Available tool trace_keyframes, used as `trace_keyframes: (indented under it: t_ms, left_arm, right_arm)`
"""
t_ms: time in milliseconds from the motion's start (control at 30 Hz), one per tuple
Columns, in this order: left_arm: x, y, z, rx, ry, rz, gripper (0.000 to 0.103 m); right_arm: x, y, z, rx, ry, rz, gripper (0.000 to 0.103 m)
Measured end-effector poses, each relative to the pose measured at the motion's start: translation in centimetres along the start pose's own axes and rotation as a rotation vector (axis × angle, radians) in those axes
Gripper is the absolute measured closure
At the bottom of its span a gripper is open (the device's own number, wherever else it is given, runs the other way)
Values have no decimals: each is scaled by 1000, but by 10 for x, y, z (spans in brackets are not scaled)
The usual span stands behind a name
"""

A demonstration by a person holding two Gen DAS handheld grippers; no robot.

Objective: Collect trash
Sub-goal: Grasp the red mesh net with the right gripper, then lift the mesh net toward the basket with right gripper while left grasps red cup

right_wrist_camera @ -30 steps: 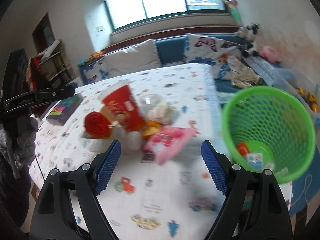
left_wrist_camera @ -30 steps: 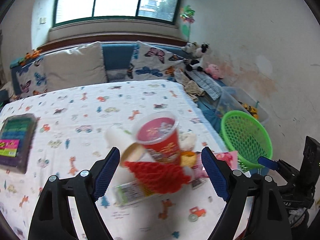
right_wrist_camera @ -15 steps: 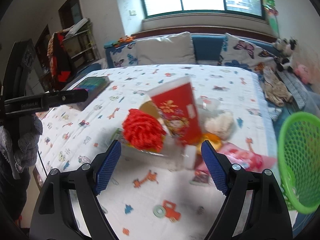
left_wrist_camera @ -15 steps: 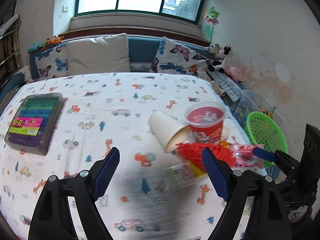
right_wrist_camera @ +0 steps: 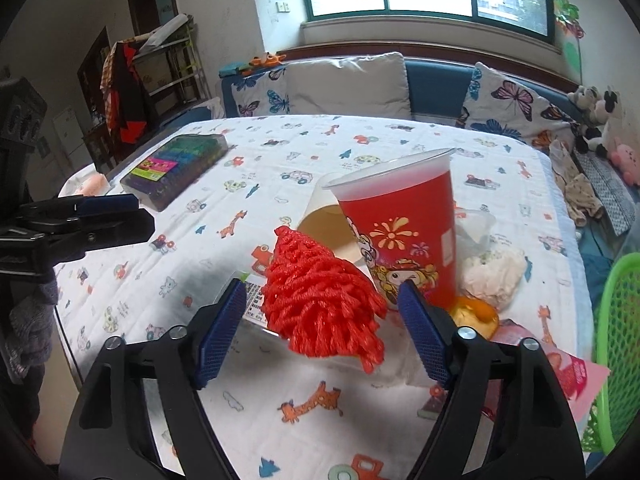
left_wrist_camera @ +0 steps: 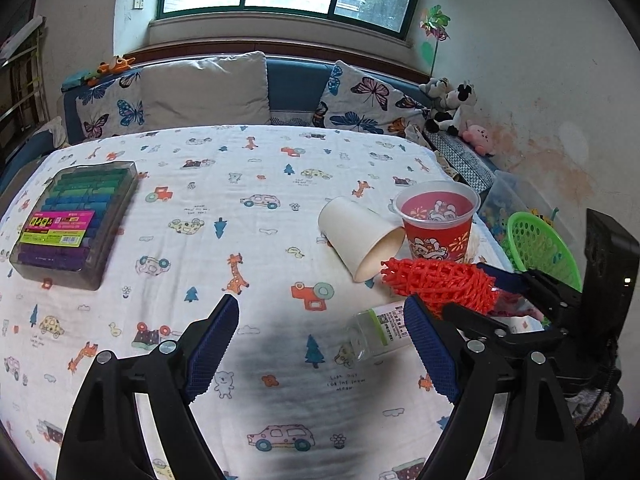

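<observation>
Red net [right_wrist_camera: 320,300]: on desk [right_wrist_camera: 304,412] beside red cup [right_wrist_camera: 400,228], between right tongs [right_wrist_camera: 320,334], jaws just closing, not yet pressing. Left tongs [left_wrist_camera: 320,350]: released, empty. Green basket [left_wrist_camera: 540,248] at desk's right edge.

Each tool, the left gripper [left_wrist_camera: 320,344] and the right gripper [right_wrist_camera: 320,320], has two black plastic arms shaped like a fork. The fingers [left_wrist_camera: 212,346] wear blue pads with tiny bumps, and round silver screws sit on the arms. A fuzzy grey sleeve [right_wrist_camera: 30,320] shows at the left edge
</observation>
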State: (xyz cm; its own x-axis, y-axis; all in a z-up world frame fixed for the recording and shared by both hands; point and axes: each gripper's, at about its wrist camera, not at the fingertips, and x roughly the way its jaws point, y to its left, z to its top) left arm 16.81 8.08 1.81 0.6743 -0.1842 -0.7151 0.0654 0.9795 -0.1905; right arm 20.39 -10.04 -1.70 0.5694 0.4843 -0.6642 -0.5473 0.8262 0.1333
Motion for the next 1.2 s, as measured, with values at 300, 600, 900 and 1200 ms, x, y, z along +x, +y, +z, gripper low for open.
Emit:
trace_keyframes:
  t_ms: [300,600,900,1200]
  left_arm:
    - [7,-14,11,6,-15,-32,19]
    - [25,-31,28,28,-23,-81,15]
    - [67,-60,48,58,13,-175,10]
    - [98,-84,63,134,24,-234,9]
  right_arm:
    - [4,-2,-3,3,10,19,48]
    - [-36,-15,-12,28,-50,5,50]
    - [-89,-53,-22,100,-125,-71,50]
    - [-129,-95,-35,182,-170,-168,50]
